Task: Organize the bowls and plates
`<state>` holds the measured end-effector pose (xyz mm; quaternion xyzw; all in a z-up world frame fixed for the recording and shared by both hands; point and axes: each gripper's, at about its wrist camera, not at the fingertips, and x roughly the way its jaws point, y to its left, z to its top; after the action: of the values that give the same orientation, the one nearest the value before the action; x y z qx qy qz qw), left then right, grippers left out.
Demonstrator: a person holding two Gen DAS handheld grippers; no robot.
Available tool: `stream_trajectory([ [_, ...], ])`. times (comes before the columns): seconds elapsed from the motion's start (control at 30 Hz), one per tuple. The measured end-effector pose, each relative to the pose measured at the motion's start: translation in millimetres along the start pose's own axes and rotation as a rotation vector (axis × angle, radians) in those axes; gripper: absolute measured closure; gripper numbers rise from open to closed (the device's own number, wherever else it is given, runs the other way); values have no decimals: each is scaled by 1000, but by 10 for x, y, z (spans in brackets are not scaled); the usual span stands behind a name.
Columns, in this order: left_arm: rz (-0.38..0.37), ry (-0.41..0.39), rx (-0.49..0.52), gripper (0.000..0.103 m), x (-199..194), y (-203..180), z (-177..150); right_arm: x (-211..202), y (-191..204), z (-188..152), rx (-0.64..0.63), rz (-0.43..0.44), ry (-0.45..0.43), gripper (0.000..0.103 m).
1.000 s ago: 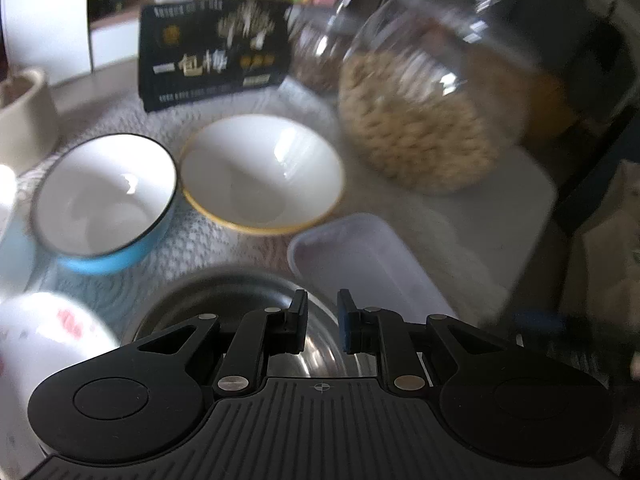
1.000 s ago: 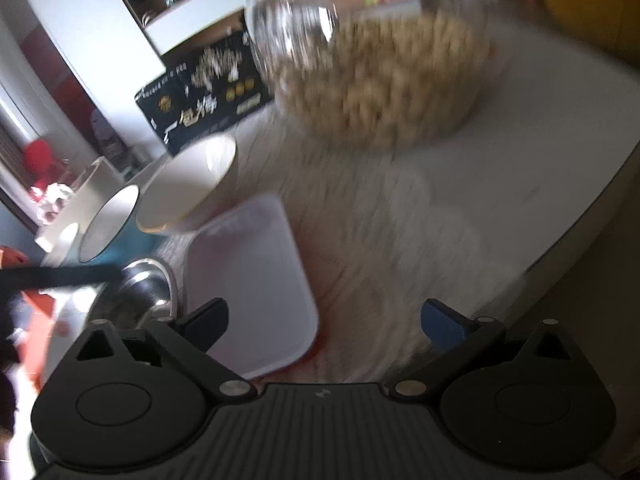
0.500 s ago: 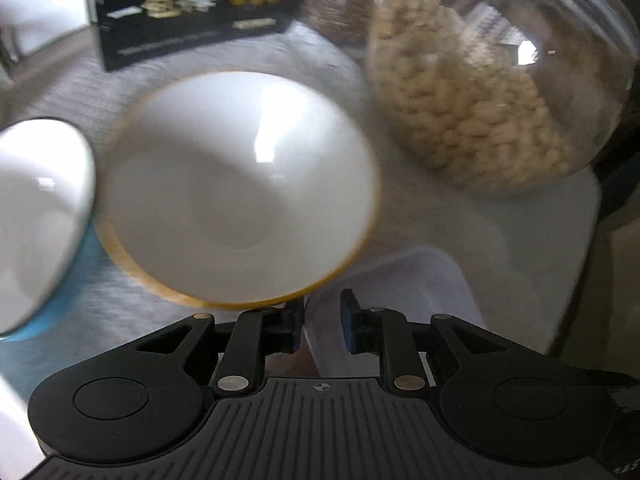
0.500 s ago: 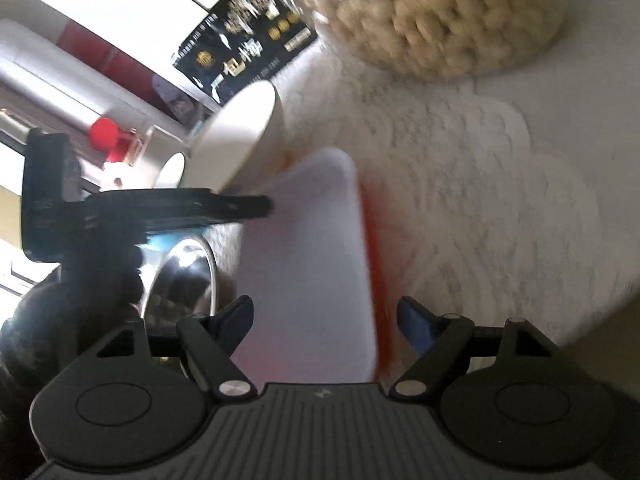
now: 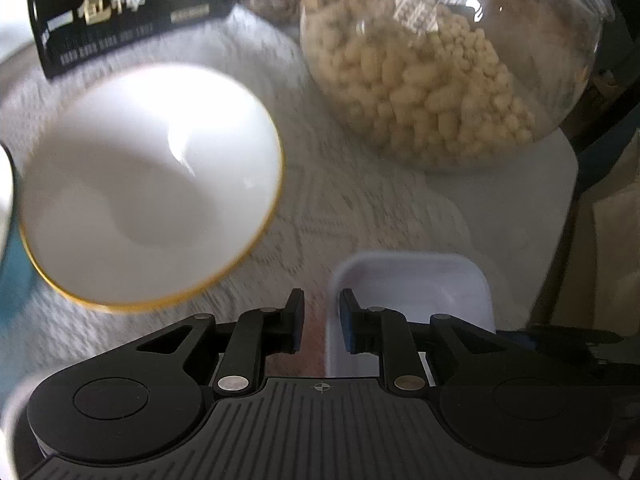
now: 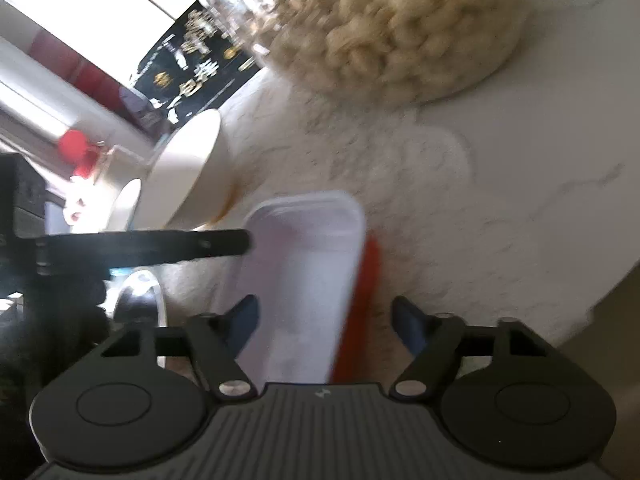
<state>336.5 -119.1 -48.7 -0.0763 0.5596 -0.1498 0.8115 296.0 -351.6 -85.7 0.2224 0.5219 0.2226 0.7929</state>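
inspecting scene: you hold one hand-held gripper in each hand above a white tabletop (image 5: 520, 200) with a lace cloth (image 5: 328, 200).
left hand-held gripper (image 5: 321, 322): jaws nearly together with a narrow gap; the left rim of the white rectangular tray (image 5: 412, 284) lies below that gap; contact cannot be told; nothing clamped.
right hand-held gripper (image 6: 324, 322): your jaws stand apart and have just been closing; the tray (image 6: 304, 280) lies between them, pads not yet pressing on it.
tray: flat on the cloth near the tabletop's front edge, a red edge (image 6: 360, 304) showing along its right side in the right wrist view.
gold-rimmed white bowl (image 5: 148, 208): upright on the cloth, left of the tray, just apart from it.
blue bowl (image 5: 12, 272): at the far left edge, beside the gold-rimmed bowl.
glass jar of nuts (image 5: 432, 80): behind the tray, well apart.
black box (image 5: 120, 12): standing behind the bowls.
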Motion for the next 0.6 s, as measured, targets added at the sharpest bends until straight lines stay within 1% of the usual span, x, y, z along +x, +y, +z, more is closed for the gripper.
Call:
stream_trajectory([
  [0.03, -24, 7, -10, 81, 23, 8, -16, 4, 15, 17, 2, 18, 0, 35],
  [0.07, -43, 6, -23, 73, 31, 10, -26, 7, 44, 42, -4, 15, -7, 35],
  [0.13, -51, -29, -25, 73, 4, 12, -16, -23, 94, 107, -40, -7, -39, 35],
  [0.23, -98, -90, -68, 73, -41, 75, 99, -44, 153, 315, -62, -23, -80, 35],
  [0.27, -108, -100, -77, 75, -54, 90, 146, -34, 158, 382, -69, -26, -98, 35],
  [0.3, -120, -105, -83, 77, -58, 103, 172, -39, 160, 445, -75, -48, -125, 35],
  [0.33, -129, -109, -91, 77, -70, 130, 185, -39, 183, 481, -88, -101, -160, 35],
  [0.37, -124, -114, -98, 77, -105, 153, 172, -63, 228, 489, -118, -174, -207, 33],
  [0.43, -114, -133, -96, 77, -231, 198, 102, -123, 306, 453, -168, -252, -264, 29],
  [0.5, -121, -179, -94, 77, -479, 257, -49, -195, 382, 390, -202, -274, -296, 28],
  [0.53, -128, -210, -101, 77, -639, 294, -141, -238, 439, 351, -218, -286, -314, 28],
  [0.6, -121, -302, -127, 77, -1027, 413, -408, -346, 608, 259, -273, -312, -387, 27],
])
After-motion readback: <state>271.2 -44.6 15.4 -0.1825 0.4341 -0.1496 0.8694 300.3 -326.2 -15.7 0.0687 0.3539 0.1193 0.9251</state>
